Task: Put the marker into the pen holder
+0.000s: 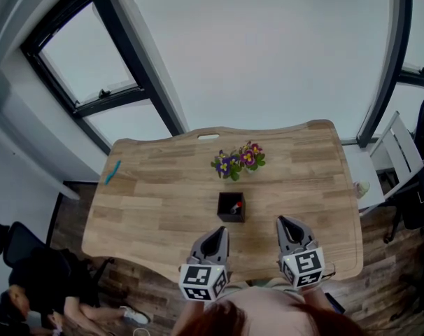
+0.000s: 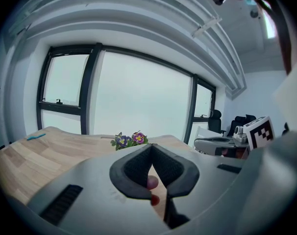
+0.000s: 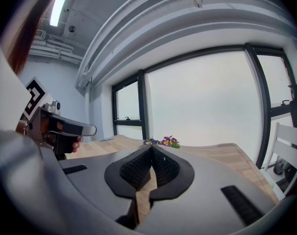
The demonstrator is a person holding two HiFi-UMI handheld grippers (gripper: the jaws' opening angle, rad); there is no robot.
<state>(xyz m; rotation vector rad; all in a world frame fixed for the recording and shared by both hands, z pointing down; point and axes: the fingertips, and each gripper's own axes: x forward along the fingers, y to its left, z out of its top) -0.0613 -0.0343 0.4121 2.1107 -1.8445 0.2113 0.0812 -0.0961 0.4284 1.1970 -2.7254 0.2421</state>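
A black square pen holder (image 1: 231,206) stands on the wooden table (image 1: 163,201), near the middle of its front half. A marker (image 1: 235,205) with a red end sticks up inside it. My left gripper (image 1: 216,234) hovers just in front of the holder, jaws shut and empty. My right gripper (image 1: 285,223) hangs to the holder's right, also shut with nothing held. In the left gripper view the pads (image 2: 138,168) meet at the tip of the left gripper (image 2: 151,146), and a pink and red shape (image 2: 152,190) shows through the gap below. The right gripper (image 3: 151,148) shows only table between its pads.
A small pot of purple flowers (image 1: 238,161) stands behind the holder. A teal pen (image 1: 112,171) lies near the table's left edge. A white chair (image 1: 397,152) is at the right. A person (image 1: 30,285) is low at the left beside a black chair.
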